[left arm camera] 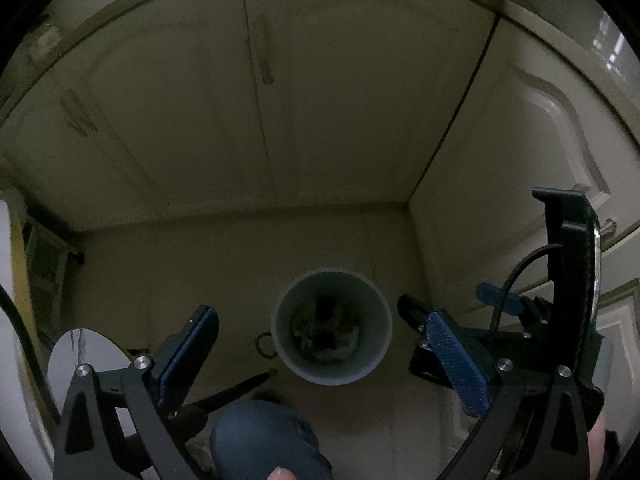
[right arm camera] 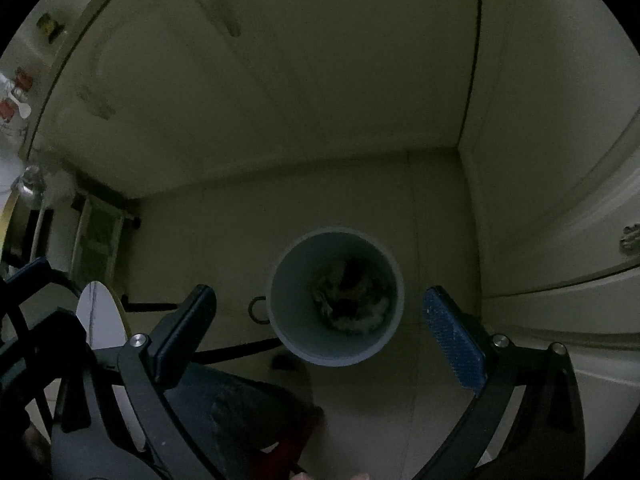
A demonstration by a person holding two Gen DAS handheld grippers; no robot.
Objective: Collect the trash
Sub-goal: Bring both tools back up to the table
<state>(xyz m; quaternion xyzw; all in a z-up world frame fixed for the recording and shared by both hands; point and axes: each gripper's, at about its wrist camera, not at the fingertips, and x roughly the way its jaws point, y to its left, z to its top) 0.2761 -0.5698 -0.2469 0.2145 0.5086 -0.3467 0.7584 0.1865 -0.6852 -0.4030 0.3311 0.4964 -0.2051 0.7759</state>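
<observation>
A round grey trash bin (left arm camera: 374, 344) stands on the floor in a cabinet corner, seen from above, with crumpled trash (left arm camera: 326, 330) at its bottom. It also shows in the right wrist view (right arm camera: 292, 320), with its trash (right arm camera: 354, 300). My left gripper (left arm camera: 320, 354) is open and empty, hovering above the bin. My right gripper (right arm camera: 320, 334) is open and empty, also above the bin. The right gripper's body shows at the right of the left wrist view (left arm camera: 520, 328).
Cream cabinet doors (left arm camera: 320, 100) close the corner behind and to the right (right arm camera: 560, 160). A white round lid (left arm camera: 86, 360) stands at the left, next to a black ring (left arm camera: 267, 346) by the bin. The person's knee (left arm camera: 264, 436) is below.
</observation>
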